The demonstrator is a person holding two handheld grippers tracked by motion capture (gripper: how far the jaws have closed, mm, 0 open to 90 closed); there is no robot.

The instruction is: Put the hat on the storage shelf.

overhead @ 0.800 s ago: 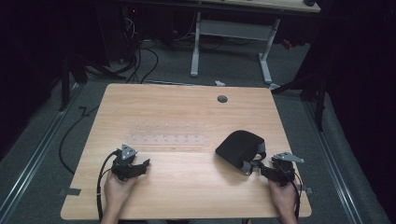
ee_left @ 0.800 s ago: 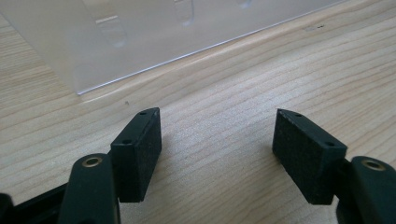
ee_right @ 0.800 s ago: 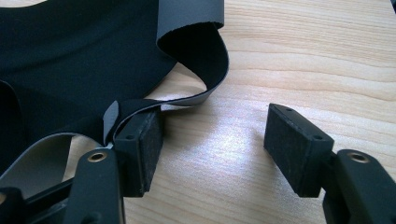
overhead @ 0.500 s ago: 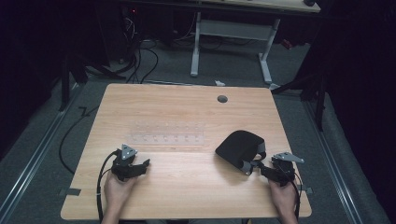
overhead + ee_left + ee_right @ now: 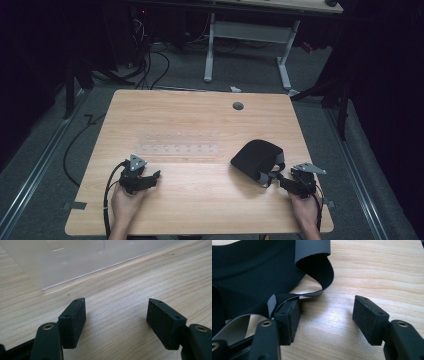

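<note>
Pale wooden table (image 5: 200, 205) on grey carpet, dark room, cables behind. Left hand-held gripper (image 5: 150, 179) spread wide over bare wood near a clear plastic sheet (image 5: 177, 142). Right hand-held gripper (image 5: 274, 176) spread too, one jaw touching the black strap (image 5: 312, 267).

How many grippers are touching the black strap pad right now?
1. The right gripper has one jaw against a strap of the black strap pad; the left gripper sits apart, near the clear acrylic sheet.
</note>
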